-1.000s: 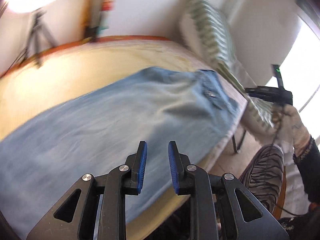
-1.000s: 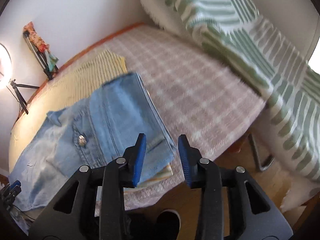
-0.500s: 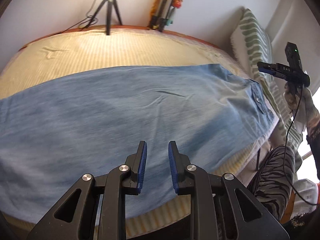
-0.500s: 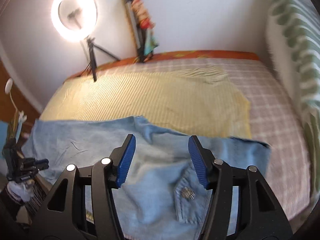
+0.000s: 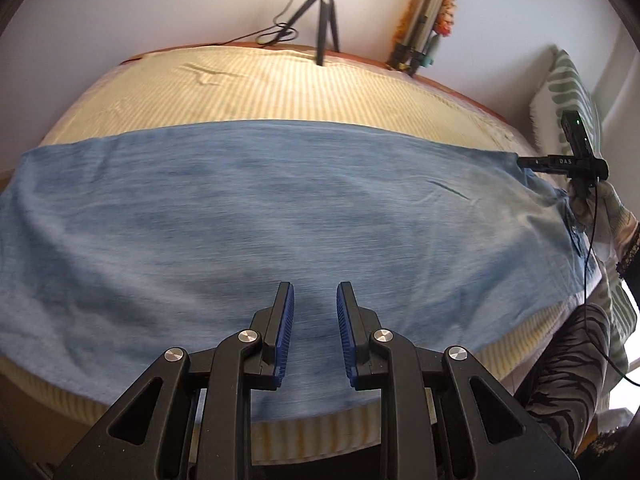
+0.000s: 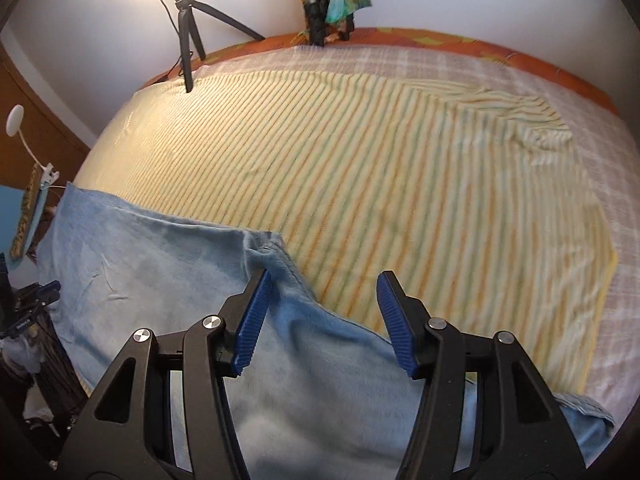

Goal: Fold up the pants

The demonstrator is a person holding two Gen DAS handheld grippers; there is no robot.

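Light blue denim pants [image 5: 280, 216] lie flat along the near side of the bed, legs stretched to the left. In the right wrist view the pants [image 6: 168, 264] fill the lower left, their far edge by the waist running under my jaws. My left gripper [image 5: 314, 336] hovers open and empty over the near edge of the legs, jaws a small gap apart. My right gripper [image 6: 320, 320] is wide open and empty just above the far waist edge. It also shows in the left wrist view [image 5: 568, 160] at the right end of the pants.
A yellow striped sheet [image 6: 380, 184] covers the bed over a checked blanket [image 6: 612, 208]. A ring light on a tripod [image 6: 186, 20] and a folded stand [image 5: 420, 32] are at the far wall. A green-striped pillow [image 5: 576, 96] is at the right.
Both grippers swung round to face across the bed. The right gripper opened wider and moved over the waist's far edge. The left view now centres on the legs.
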